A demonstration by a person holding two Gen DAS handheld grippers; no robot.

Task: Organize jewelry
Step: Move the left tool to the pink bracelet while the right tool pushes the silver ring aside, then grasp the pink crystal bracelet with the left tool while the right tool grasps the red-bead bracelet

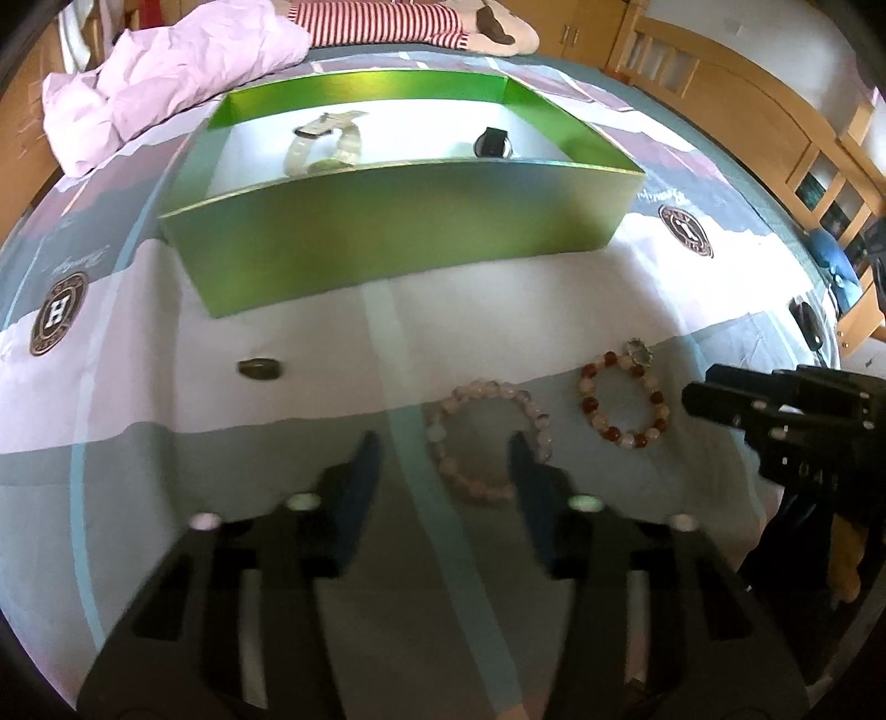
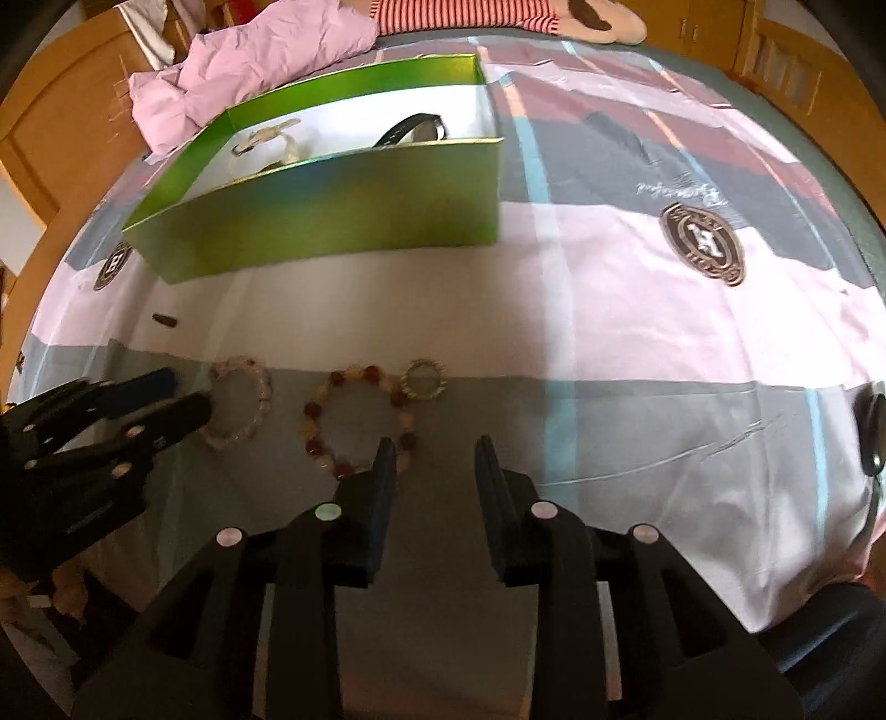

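A green box (image 1: 398, 216) (image 2: 332, 210) stands on the bed and holds a white watch (image 1: 326, 141) and a black watch (image 1: 493, 143). A pale pink bead bracelet (image 1: 487, 437) (image 2: 241, 401) lies on the sheet, partly between my open left gripper's (image 1: 443, 459) fingertips. A red-and-white bead bracelet (image 1: 623, 399) (image 2: 354, 421) lies to its right, with a small sparkly ring (image 1: 639, 350) (image 2: 423, 379) touching it. My right gripper (image 2: 434, 465) is open and empty, its left finger beside the red bracelet. A small dark ring (image 1: 260, 368) (image 2: 165, 320) lies left.
A crumpled pink quilt (image 1: 166, 72) and a striped plush toy (image 1: 387, 22) lie behind the box. A wooden bed frame (image 1: 747, 111) runs on the right. A dark object (image 2: 872, 426) lies at the bed's right edge.
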